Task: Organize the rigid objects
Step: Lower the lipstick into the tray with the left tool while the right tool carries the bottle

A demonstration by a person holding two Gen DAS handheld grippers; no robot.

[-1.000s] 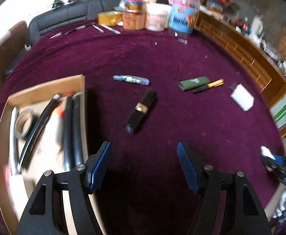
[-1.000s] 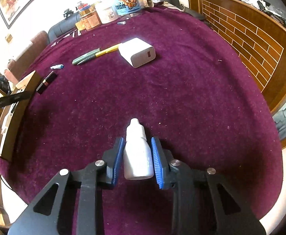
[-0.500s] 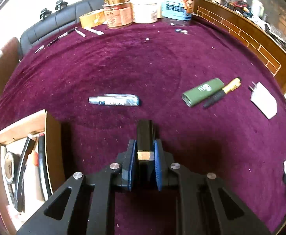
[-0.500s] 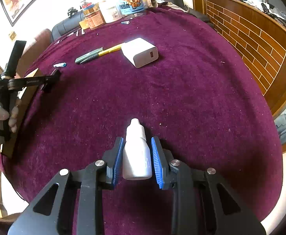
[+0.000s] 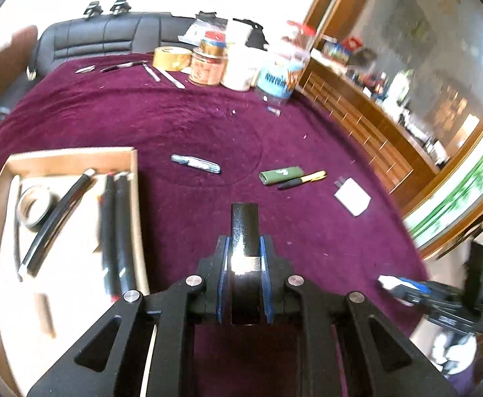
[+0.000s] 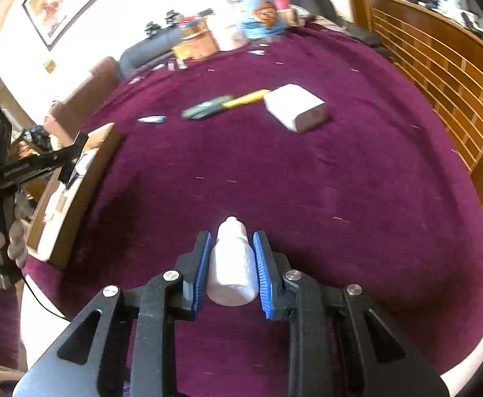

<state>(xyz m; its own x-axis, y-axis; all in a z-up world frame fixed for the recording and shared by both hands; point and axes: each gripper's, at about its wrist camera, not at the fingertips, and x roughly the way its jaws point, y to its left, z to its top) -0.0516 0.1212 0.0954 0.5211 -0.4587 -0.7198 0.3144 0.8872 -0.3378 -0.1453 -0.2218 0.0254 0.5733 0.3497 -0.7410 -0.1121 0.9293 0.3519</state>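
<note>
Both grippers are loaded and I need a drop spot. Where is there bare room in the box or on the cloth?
In the cardboard box, the near part by its right wall looks barest; the tape roll and black sticks crowd its far half. On the cloth, open room lies between box and white charger, nearer than the pens. The far edge, by the jars, is crowded.

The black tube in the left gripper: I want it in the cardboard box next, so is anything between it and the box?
Nothing visible blocks the way. The black tube is held above bare purple cloth, and the cardboard box lies just to its left with an open top, though pens and tape already lie inside.
</note>
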